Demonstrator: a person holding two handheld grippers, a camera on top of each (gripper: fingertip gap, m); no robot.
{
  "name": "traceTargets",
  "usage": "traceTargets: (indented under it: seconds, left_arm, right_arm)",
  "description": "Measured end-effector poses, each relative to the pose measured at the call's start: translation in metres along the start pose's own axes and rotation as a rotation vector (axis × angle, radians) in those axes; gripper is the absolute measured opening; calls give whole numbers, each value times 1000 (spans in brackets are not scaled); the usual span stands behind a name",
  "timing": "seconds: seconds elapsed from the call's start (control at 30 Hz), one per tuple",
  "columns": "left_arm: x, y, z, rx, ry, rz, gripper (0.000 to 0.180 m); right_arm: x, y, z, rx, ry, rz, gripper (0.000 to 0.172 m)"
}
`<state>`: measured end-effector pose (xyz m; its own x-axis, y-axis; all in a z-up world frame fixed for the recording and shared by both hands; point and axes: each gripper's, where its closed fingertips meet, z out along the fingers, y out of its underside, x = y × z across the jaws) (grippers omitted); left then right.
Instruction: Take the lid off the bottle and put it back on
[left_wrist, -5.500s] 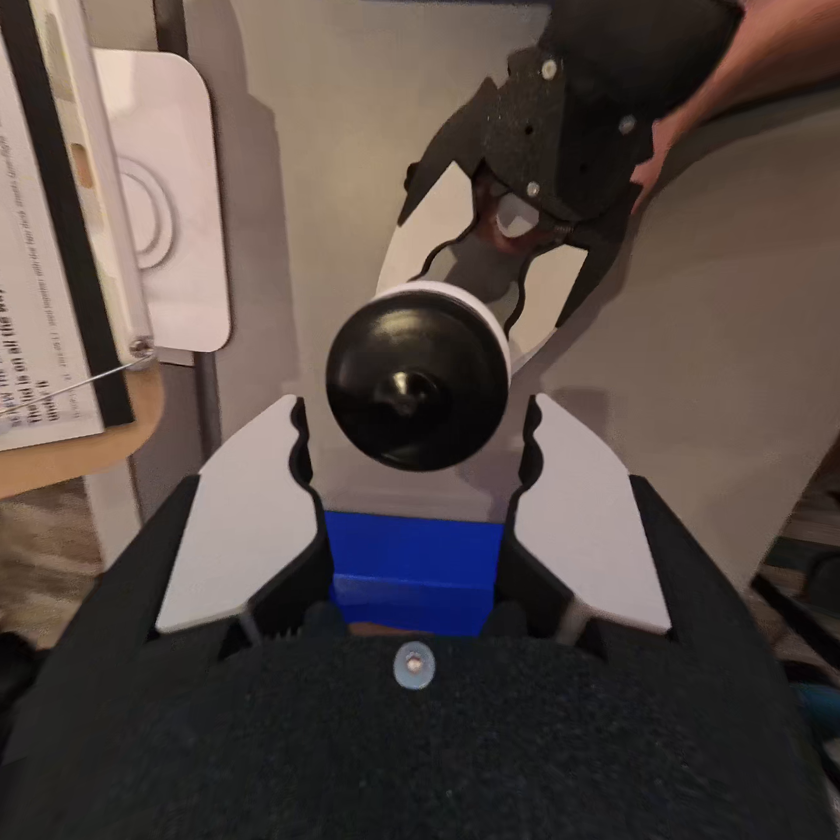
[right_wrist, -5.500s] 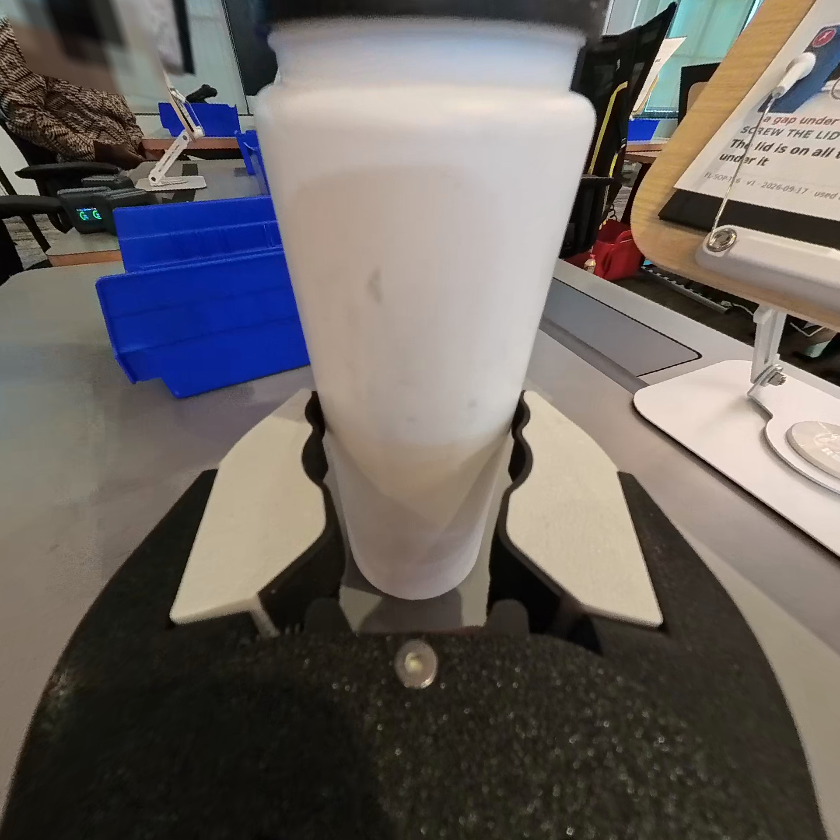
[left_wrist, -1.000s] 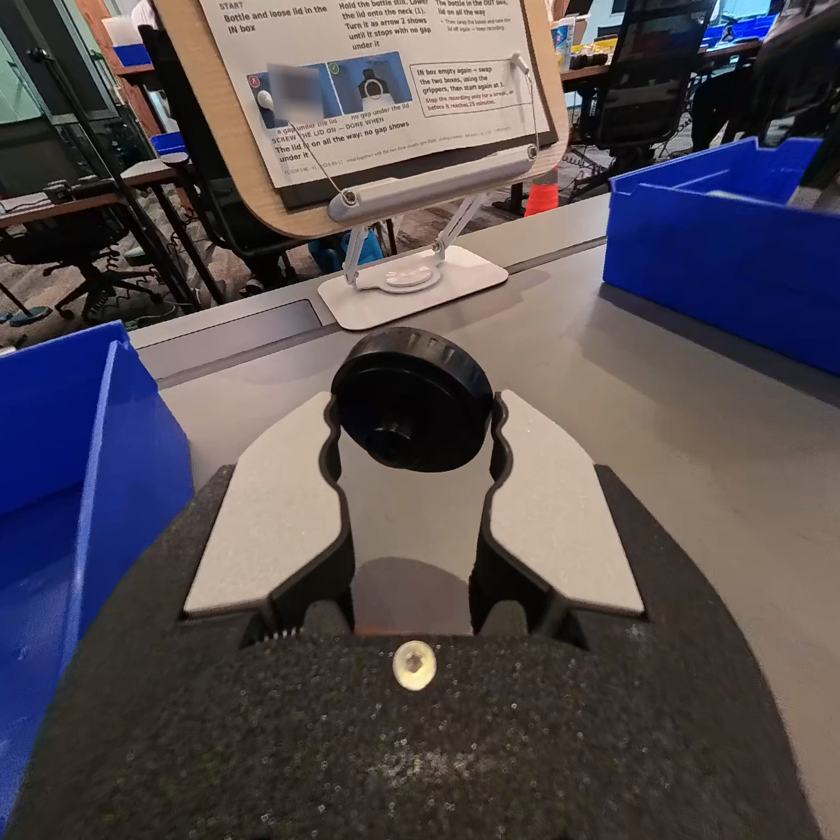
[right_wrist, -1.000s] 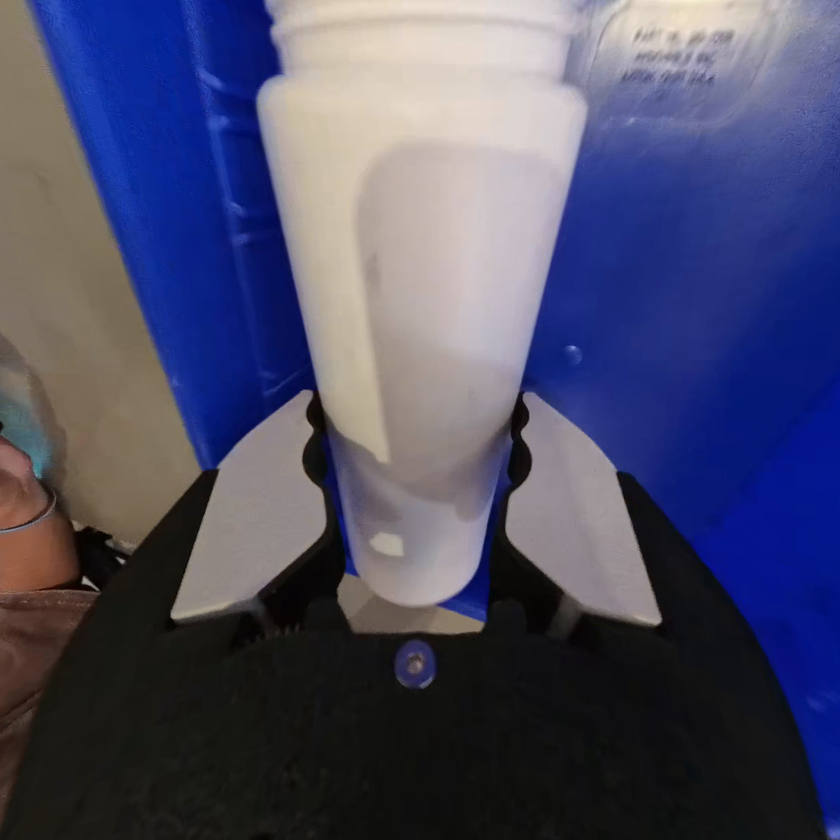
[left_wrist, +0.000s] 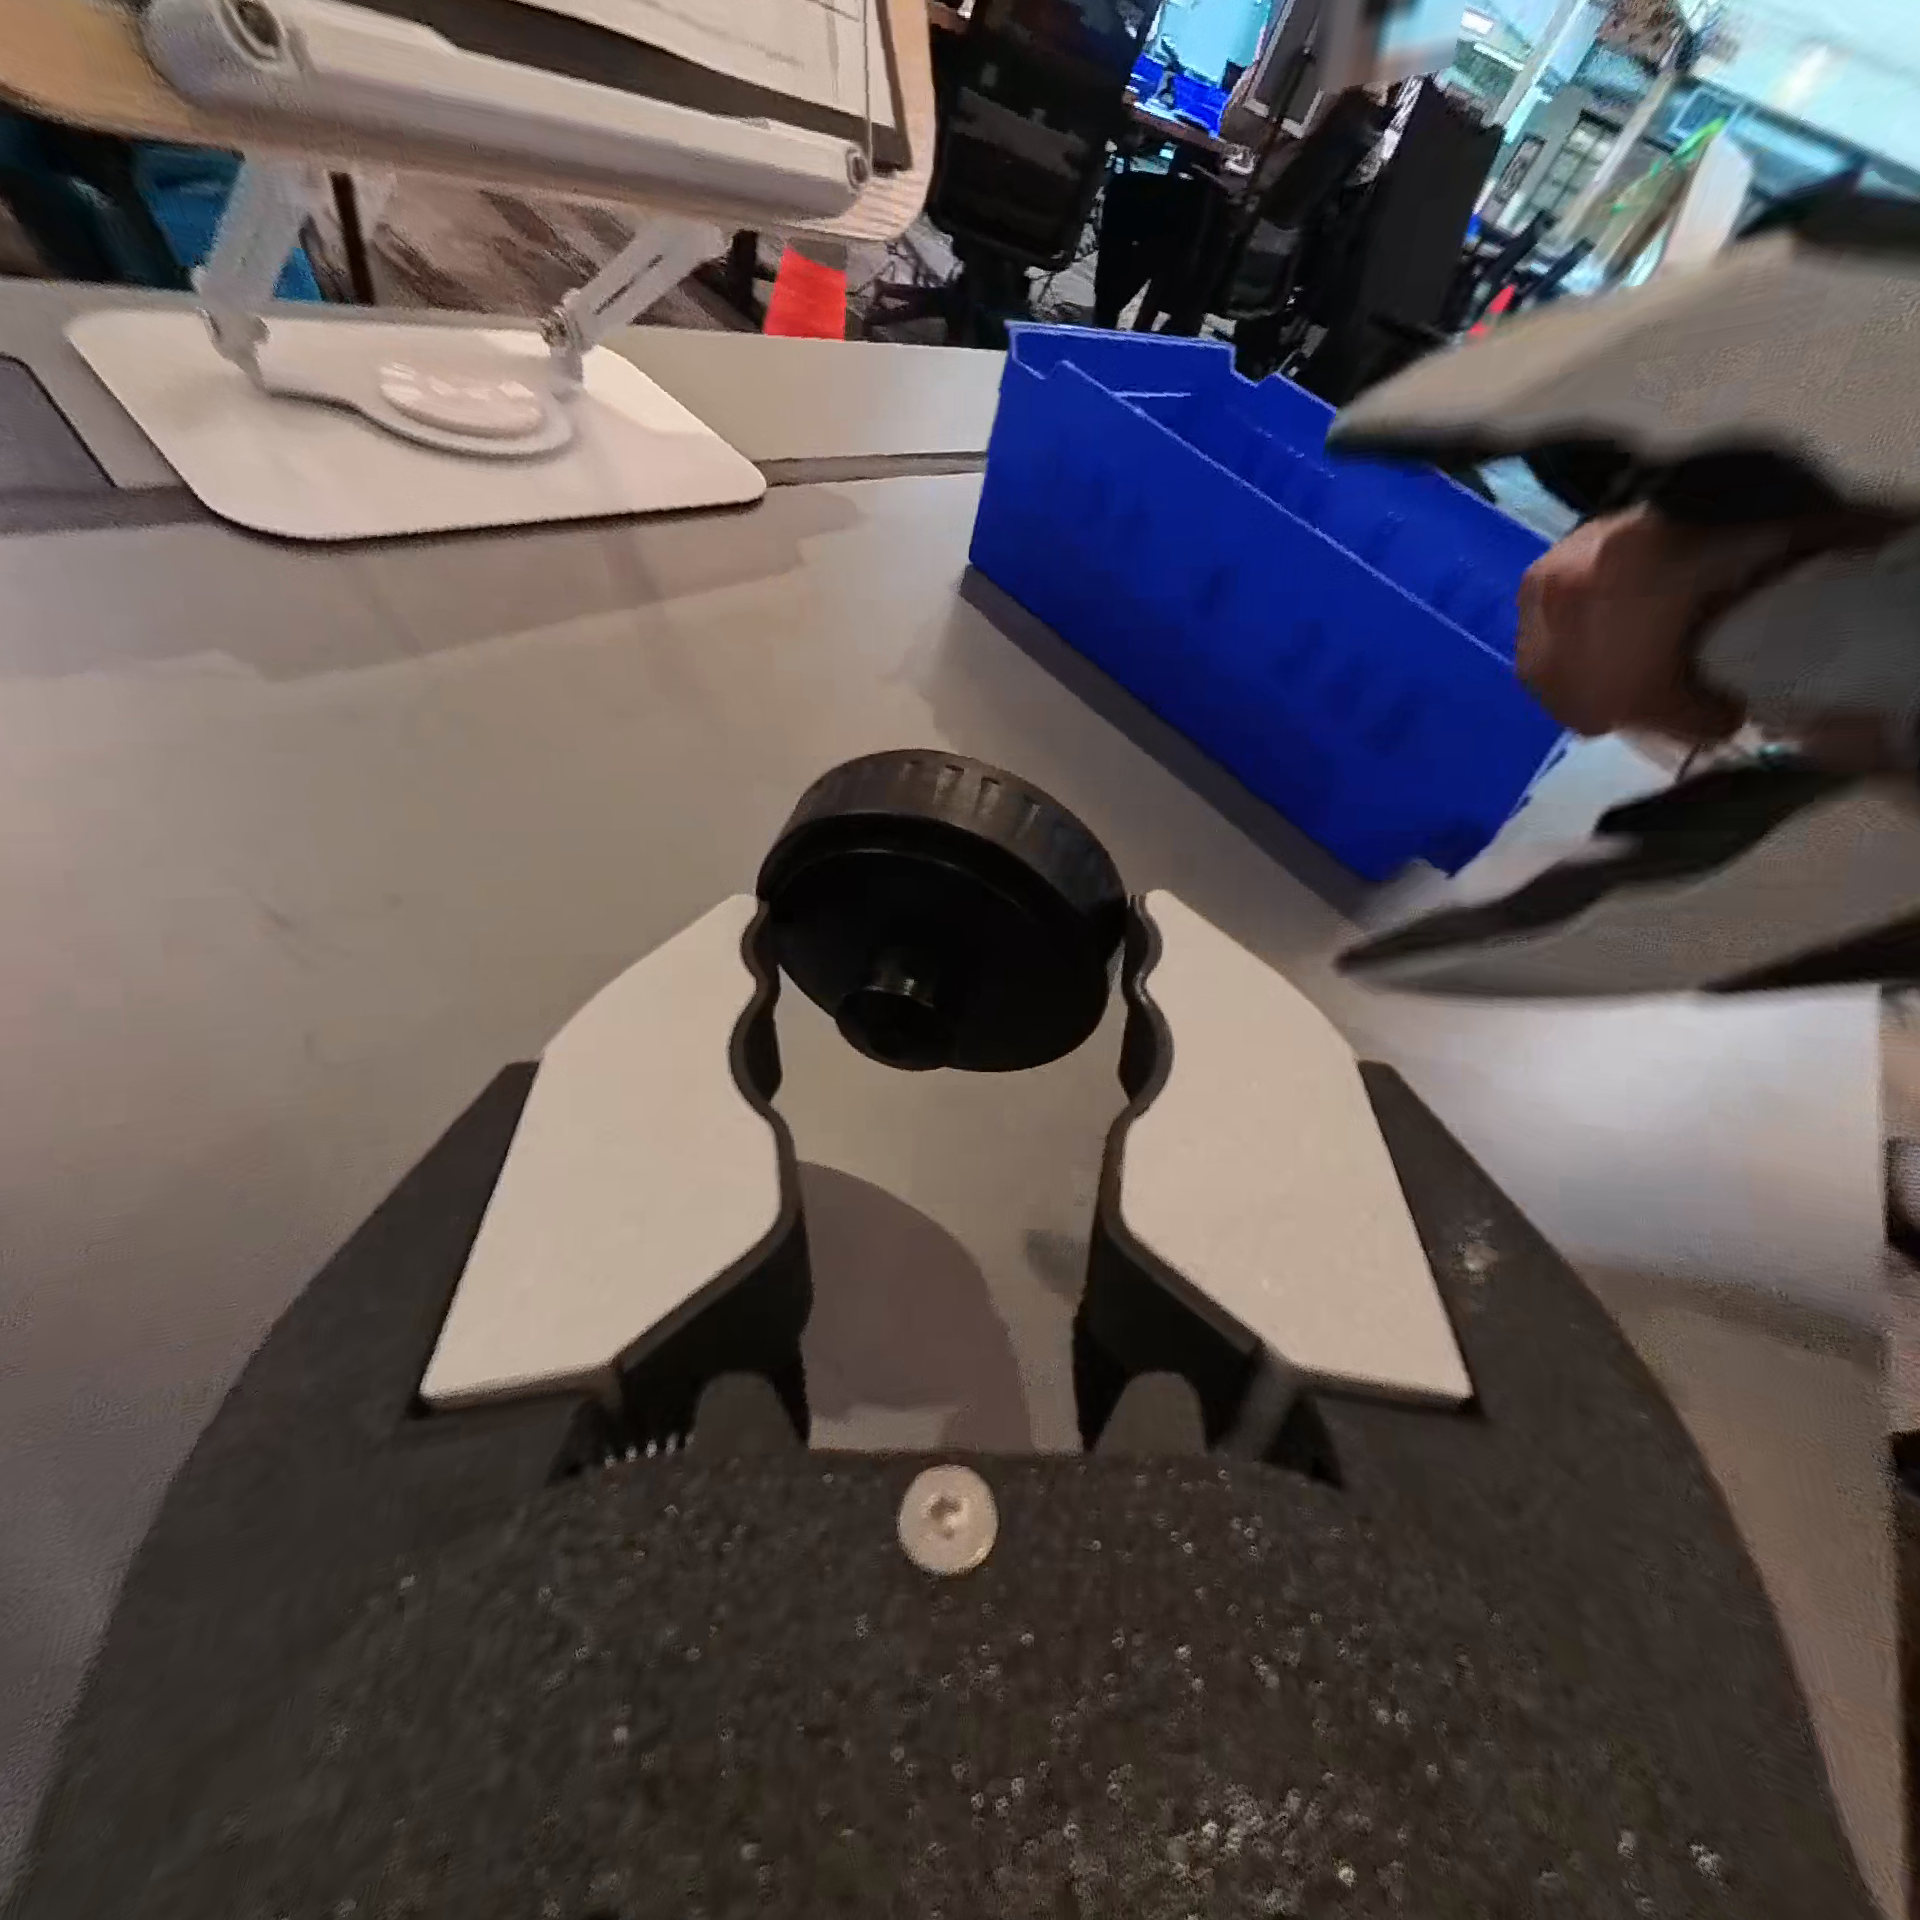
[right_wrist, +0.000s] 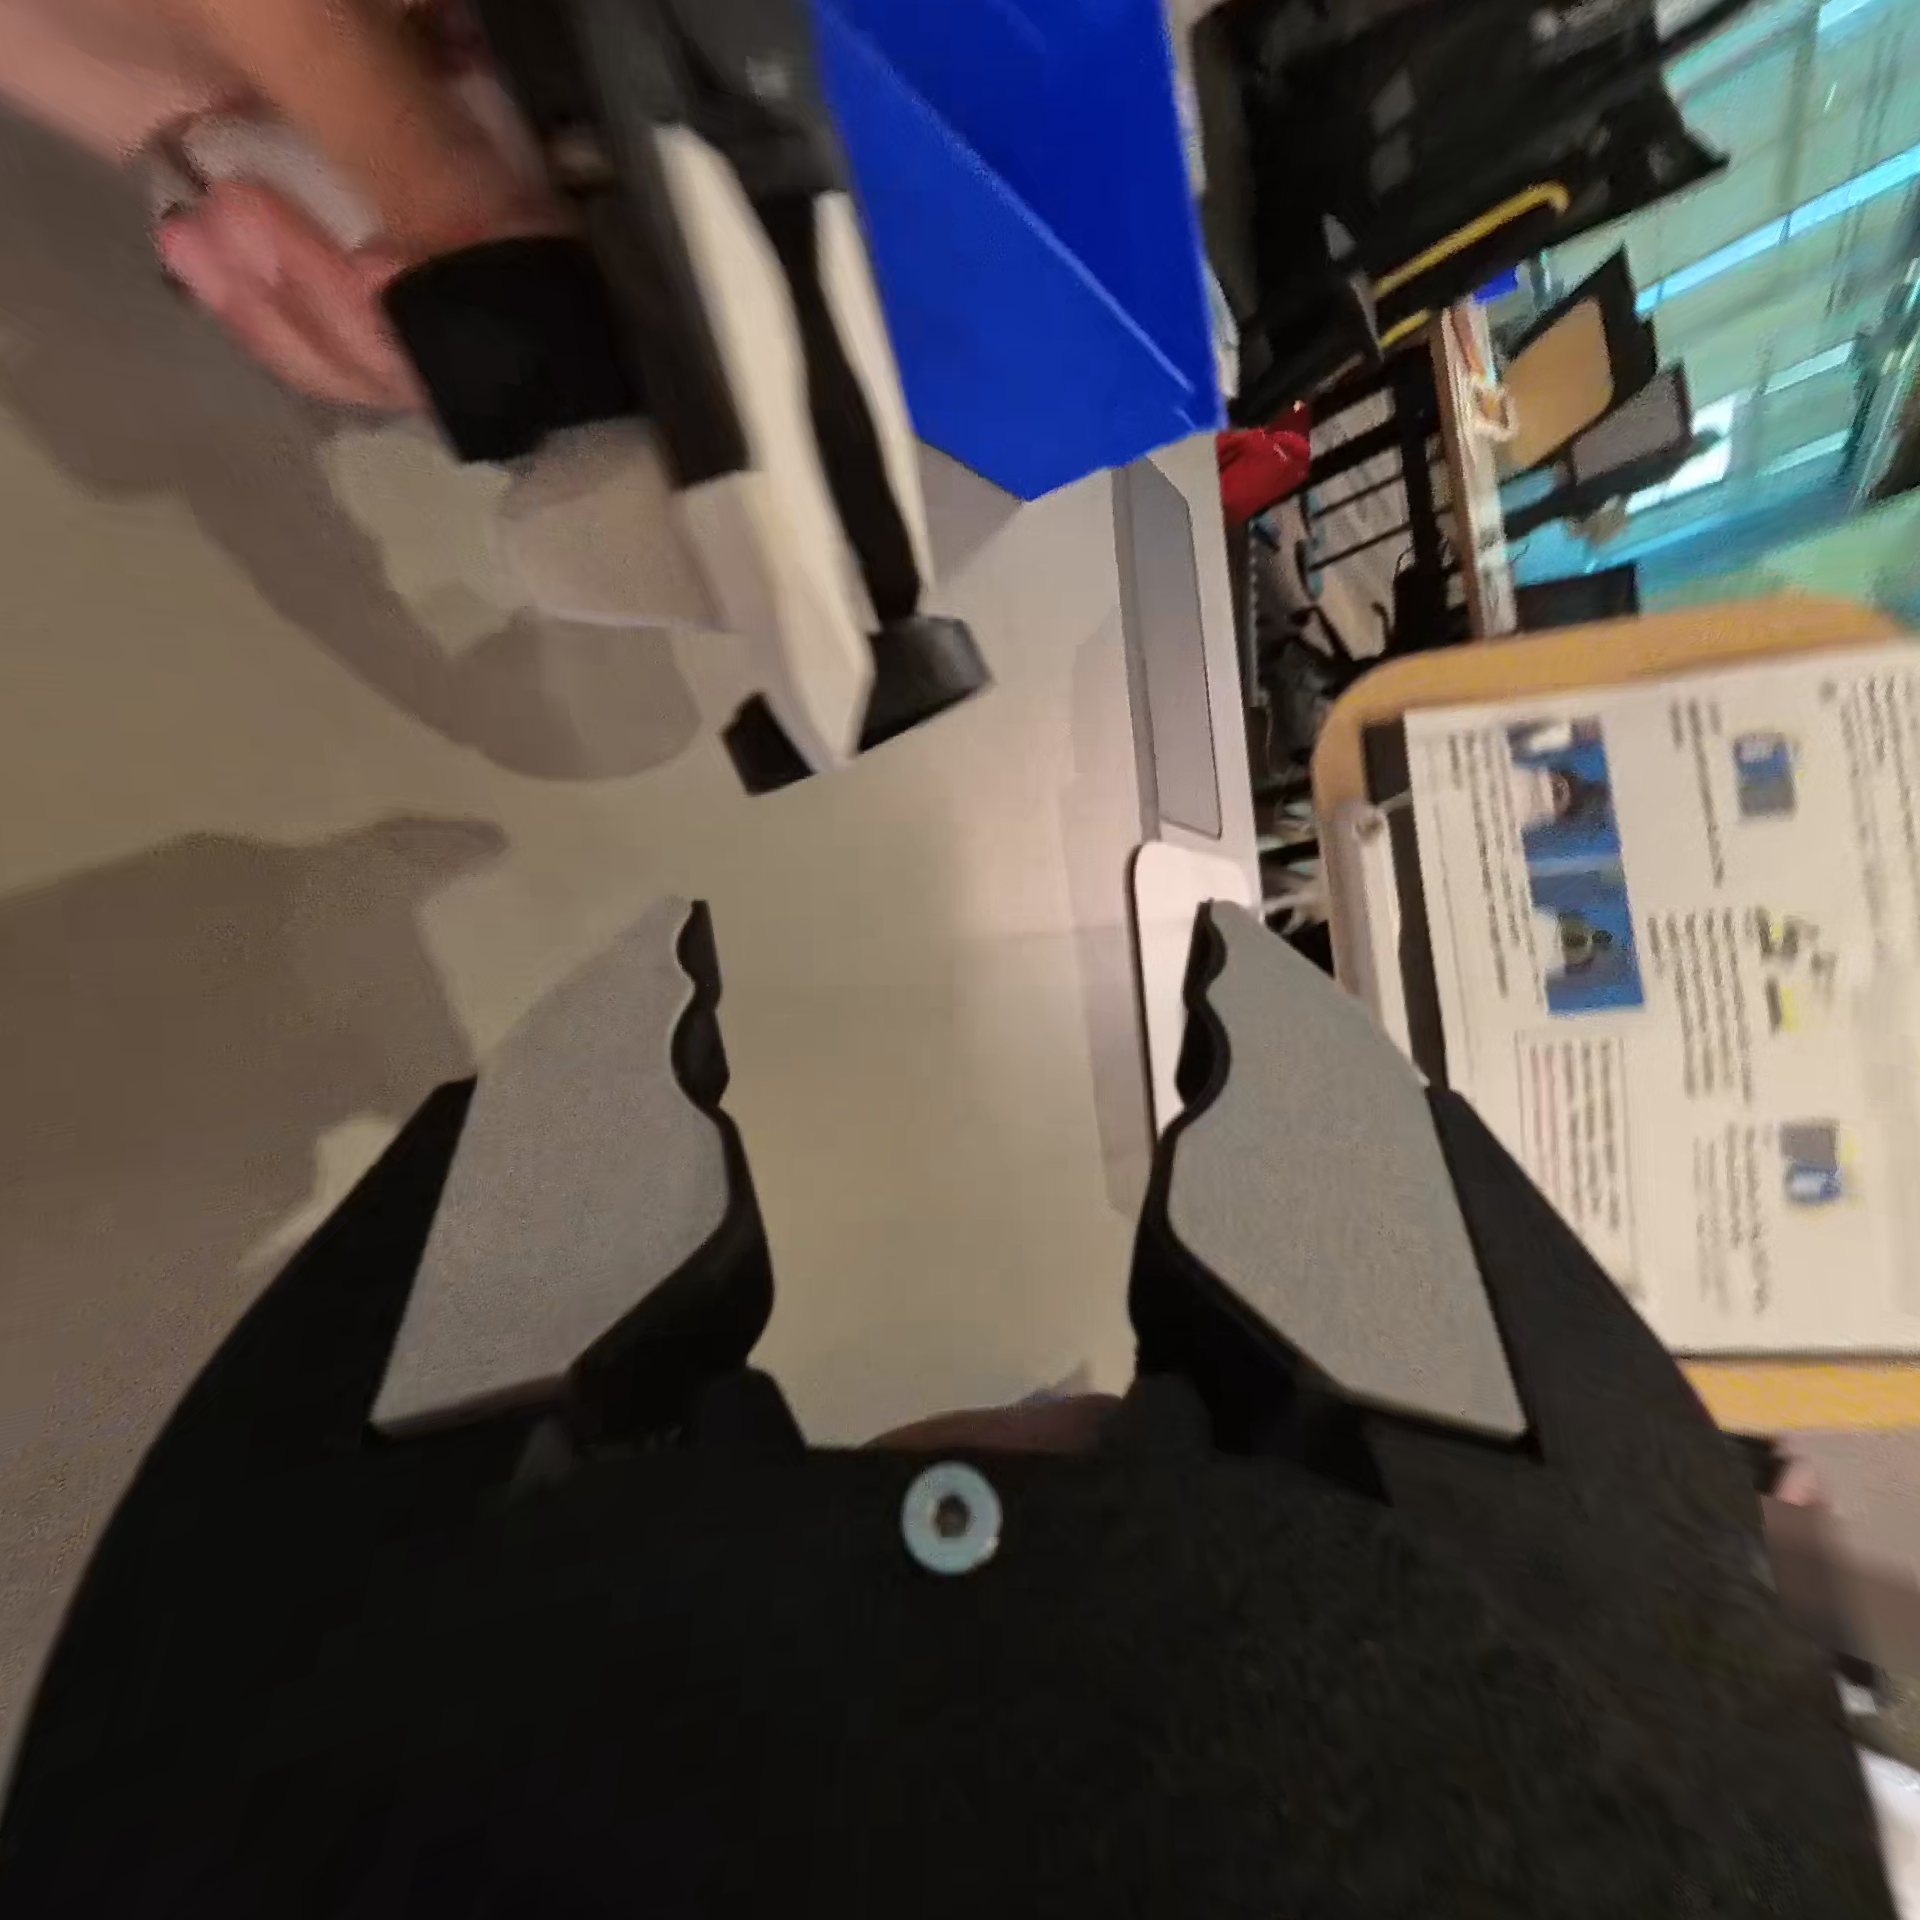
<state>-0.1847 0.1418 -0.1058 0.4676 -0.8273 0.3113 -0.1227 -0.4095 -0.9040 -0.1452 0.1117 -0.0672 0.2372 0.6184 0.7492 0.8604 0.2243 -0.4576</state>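
Nearest to you, your left gripper (left_wrist: 940, 914) pinches the black ribbed lid (left_wrist: 940, 925) by its rim, both jaws pressed to its sides and its underside with the small centre stub turned back toward the camera, lifted clear above the grey table (left_wrist: 416, 831). So the lid is off: the first half of the task looks done, and the lid is yet to go back on. Just to the right of the lid and a little beyond it, your right gripper (right_wrist: 951, 935) has its jaws spread wide with only bare table between them. The bottle shows in neither view, so you cannot tell from here where it stands; it may sit in the blue bin (left_wrist: 1247, 582) beyond and to the right of the lid, but the bin's inside is hidden. Judging by that, you would need to find and steady the bottle again before the lid can be lowered and screwed home. Farther off, beyond and left of the lid, stands the white stand (left_wrist: 416, 436) carrying the instruction sheet (right_wrist: 1662, 987).
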Motion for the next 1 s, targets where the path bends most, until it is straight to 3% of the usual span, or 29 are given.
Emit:
traceTargets:
  seconds: [0.23, 0.37, 0.57, 0.67, 0.73, 0.8, 0.9, 1.0]
  left_arm:
    - [-2, 12, 6, -66, -27, 36, 63]
    - [0, 13, 5, -73, -34, 74, 63]
    - [7, 12, 5, -69, 17, 50, 63]
    - [10, 4, 0, -21, 39, 57, 65]
    - [7, -4, -5, 22, 39, 51, 82]
    - [1, -9, -9, 53, 43, 9, 83]
    - [-7, -7, -8, 42, 64, -85, 78]
    - [-7, -3, -5, 29, 90, -137, 73]
  right_arm:
    - [-37, -11, 54, -97, 62, -356, 89]
    - [-34, -2, 69, -148, 69, -382, 89]
    - [-29, 4, 75, -177, 71, -412, 74]
    - [-25, 2, 70, -164, 88, -388, 73]
    - [-15, 7, 61, -169, 128, -385, 73]
    - [0, 15, 48, -165, 165, -338, 73]
    - [37, 27, 14, -134, 262, -201, 73]
    - [89, 42, -34, -67, 375, 51, 73]
